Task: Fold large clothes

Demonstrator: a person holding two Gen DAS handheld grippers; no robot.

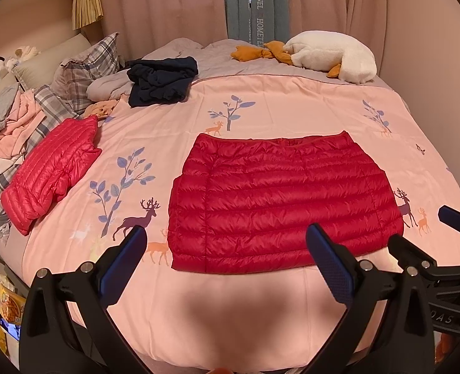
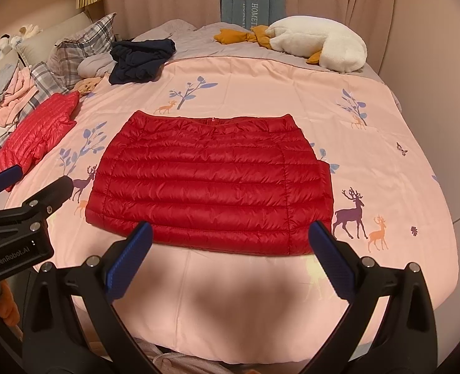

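A red quilted down jacket (image 1: 286, 199) lies flat on the pink bedspread (image 1: 230, 305), folded into a wide rectangle with its sleeves tucked in; it also shows in the right wrist view (image 2: 211, 184). My left gripper (image 1: 226, 237) is open and empty, held above the jacket's near left edge. My right gripper (image 2: 230, 230) is open and empty, above the jacket's near right edge. The right gripper's fingers (image 1: 454, 215) show at the right of the left wrist view; the left gripper's fingers (image 2: 5, 177) show at the left of the right wrist view.
A second, folded red down jacket (image 1: 49, 174) lies at the left. A dark navy garment (image 1: 161, 81) is bunched at the back. A white goose plush (image 1: 332, 56) lies at the far edge. Plaid pillows (image 1: 83, 65) and loose clothes (image 1: 11, 124) are piled at the left.
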